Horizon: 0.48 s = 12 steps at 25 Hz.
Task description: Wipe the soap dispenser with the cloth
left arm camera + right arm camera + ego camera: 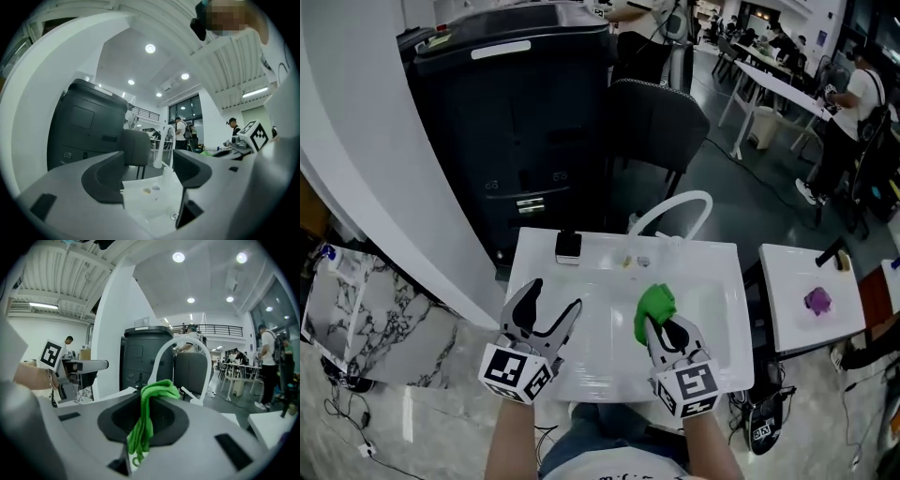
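Note:
The soap dispenser (568,246) is a small black block on the back left rim of the white sink (722,281). My left gripper (553,297) hovers over the sink's left side, short of the dispenser, jaws spread wide with nothing between them. In the left gripper view the gripper (149,164) frames only the basin and the white arched faucet (166,140). My right gripper (667,323) is over the basin's middle, shut on a bright green cloth (655,305). The cloth (149,413) hangs bunched from the closed jaws in the right gripper view.
A tall black bin (525,122) stands behind the sink, with a dark chair (661,122) to its right. At the right is a white side table (797,323) with a purple object (817,300) on it. People and tables fill the far room.

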Tool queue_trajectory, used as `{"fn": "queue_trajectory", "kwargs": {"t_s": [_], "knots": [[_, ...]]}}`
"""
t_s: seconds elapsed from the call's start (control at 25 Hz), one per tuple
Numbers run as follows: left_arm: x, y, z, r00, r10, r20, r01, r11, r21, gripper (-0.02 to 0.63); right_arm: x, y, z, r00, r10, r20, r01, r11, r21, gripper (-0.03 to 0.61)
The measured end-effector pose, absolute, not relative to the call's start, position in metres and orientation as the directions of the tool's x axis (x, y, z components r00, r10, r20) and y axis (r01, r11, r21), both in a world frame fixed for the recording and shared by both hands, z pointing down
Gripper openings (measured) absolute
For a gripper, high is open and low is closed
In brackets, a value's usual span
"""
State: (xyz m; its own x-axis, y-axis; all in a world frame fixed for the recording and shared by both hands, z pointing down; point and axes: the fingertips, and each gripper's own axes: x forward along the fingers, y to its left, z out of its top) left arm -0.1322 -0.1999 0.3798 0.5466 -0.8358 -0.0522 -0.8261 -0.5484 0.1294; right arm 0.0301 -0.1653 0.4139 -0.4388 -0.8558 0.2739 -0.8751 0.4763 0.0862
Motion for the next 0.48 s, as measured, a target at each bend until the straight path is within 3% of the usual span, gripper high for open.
{"fn": "queue_trajectory", "kwargs": {"t_s": [0.2, 0.48], "knots": [[-0.130, -0.239, 0.407, 0.515, -0.857, 0.010, -0.856, -0.514, 0.060, 0.264, 0.037, -0.182, 0.428, -0.438, -0.844, 0.308, -0.873, 0.482, 0.079, 0.048], [-0.132, -0.302, 0.461, 0.495, -0.857, 0.145, -0.868, -0.492, 0.060, 0.261, 0.038, -0.208, 0.459, -0.465, -0.802, 0.374, -0.860, 0.510, 0.026, 0.048]]}}
